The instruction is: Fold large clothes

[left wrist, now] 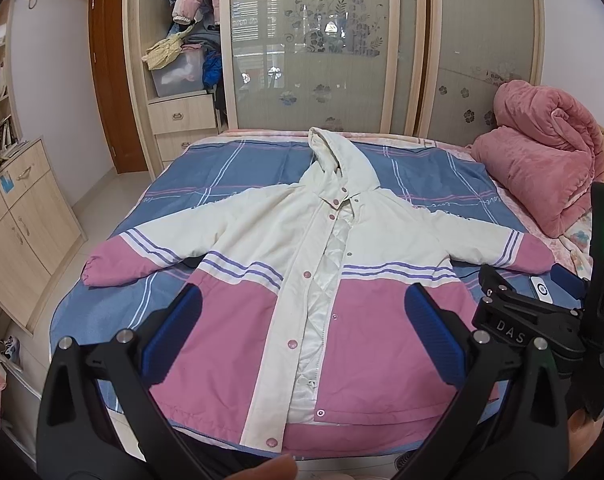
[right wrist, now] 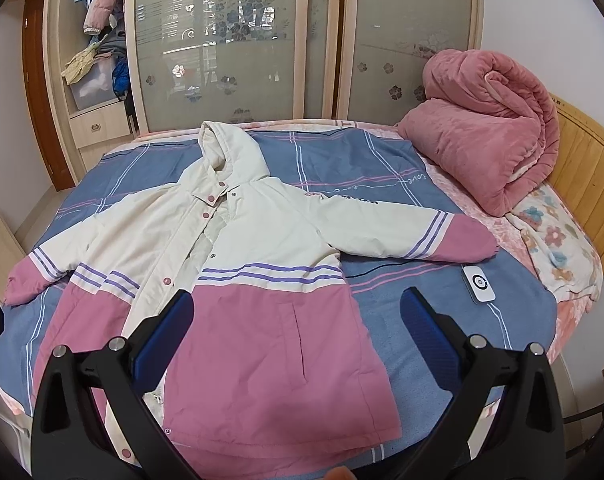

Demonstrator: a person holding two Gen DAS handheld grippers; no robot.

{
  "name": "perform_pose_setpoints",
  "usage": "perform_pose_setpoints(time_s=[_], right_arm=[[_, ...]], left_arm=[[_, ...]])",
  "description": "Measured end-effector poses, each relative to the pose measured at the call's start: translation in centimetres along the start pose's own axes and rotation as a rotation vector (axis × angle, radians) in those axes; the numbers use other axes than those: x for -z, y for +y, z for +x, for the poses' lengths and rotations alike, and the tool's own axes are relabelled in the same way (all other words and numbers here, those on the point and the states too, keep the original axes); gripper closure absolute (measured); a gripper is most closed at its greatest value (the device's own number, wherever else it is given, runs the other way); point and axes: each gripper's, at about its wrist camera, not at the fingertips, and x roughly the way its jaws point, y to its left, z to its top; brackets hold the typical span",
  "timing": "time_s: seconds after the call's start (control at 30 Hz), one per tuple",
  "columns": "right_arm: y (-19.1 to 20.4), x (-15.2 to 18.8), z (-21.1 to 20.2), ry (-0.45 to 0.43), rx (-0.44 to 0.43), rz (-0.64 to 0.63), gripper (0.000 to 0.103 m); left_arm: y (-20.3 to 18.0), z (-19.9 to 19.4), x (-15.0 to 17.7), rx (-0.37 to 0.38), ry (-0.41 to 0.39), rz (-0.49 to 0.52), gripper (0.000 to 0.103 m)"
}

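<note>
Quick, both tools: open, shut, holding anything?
Left tool: open, holding nothing, above the jacket.
Right tool: open, holding nothing.

One jacket on the bed, one rolled pink blanket far right. One white remote, two grippers.

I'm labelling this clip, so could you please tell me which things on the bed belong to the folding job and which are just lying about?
For the job:
- hooded jacket, spread flat, front unsnapped
- left gripper, jaws open
- right gripper, jaws open

Lying about:
- rolled pink quilt
- white remote
- floral pillow
</note>
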Motion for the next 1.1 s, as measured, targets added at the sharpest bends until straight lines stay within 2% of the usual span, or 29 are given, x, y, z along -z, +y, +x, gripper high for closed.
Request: perform_pose_setpoints(time_s=[1.1], right_arm=[[0.3, 0.1, 0.9, 0.019, -0.005, -0.019, 0.001]], left_arm=[[0.8, 1.9, 1.4, 0.000, 0.008, 0.002, 0.002]])
